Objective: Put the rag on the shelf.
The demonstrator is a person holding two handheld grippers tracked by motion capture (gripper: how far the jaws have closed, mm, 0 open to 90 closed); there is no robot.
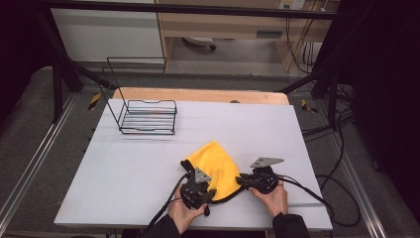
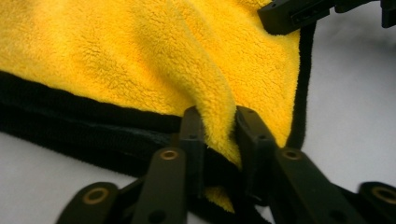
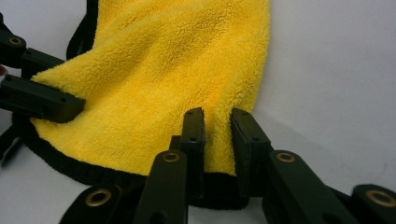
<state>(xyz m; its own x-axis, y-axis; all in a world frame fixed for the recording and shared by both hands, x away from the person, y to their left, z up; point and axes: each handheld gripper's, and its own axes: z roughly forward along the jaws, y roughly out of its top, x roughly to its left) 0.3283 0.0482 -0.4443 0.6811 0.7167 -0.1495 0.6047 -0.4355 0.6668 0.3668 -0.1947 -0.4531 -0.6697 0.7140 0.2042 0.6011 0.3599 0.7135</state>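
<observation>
A yellow fleece cloth [image 1: 218,168] with a black hem lies folded on the white table near the front edge. My left gripper [image 1: 210,195] is shut on the cloth's near left corner; in the left gripper view a fold of the cloth [image 2: 140,60] is pinched between the jaws of my left gripper [image 2: 217,135]. At the near right corner my right gripper [image 1: 240,180] is shut on the cloth too, and the right gripper view shows the cloth [image 3: 163,70] pressed between the jaws of that gripper [image 3: 217,133]. Both hands rest low on the table.
A black wire rack [image 1: 147,116] stands at the back left of the white table [image 1: 148,163]. Cables trail from both grippers over the front and right edges. A wooden board [image 1: 198,94] borders the table's far side.
</observation>
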